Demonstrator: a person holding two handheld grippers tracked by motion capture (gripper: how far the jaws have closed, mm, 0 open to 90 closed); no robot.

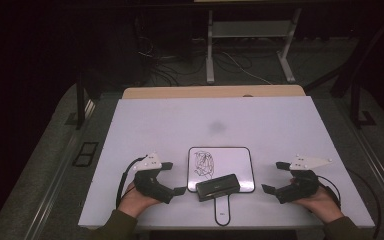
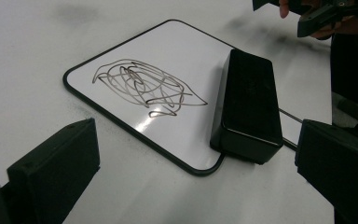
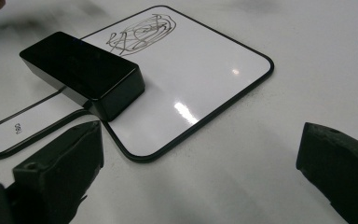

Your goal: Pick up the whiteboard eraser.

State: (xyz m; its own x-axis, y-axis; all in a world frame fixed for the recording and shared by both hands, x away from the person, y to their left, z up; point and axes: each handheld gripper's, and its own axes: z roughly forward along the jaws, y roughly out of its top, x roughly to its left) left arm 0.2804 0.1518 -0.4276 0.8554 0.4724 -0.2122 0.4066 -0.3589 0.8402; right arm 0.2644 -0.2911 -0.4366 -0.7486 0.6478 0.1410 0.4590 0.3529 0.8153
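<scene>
A small whiteboard (image 1: 232,162) with a black rim and a short handle lies flat near the table's front edge. A dark scribble (image 1: 203,164) covers its left part, also seen as scribble (image 2: 144,87) and scribble (image 3: 140,31). A black block eraser (image 1: 218,187) rests across the board's near edge; eraser (image 2: 248,105); eraser (image 3: 85,71). My left gripper (image 1: 172,178) sits open just left of the board, nothing between its jaws. My right gripper (image 1: 276,177) sits open to the board's right, also empty. Each is held by a hand resting on the table.
The white table top (image 1: 220,122) stretches far beyond the board, with a faint grey smudge (image 1: 216,126) at its middle. A wooden edge (image 1: 210,92) shows at the back. Cables and metal desk legs (image 1: 210,55) stand on the floor beyond.
</scene>
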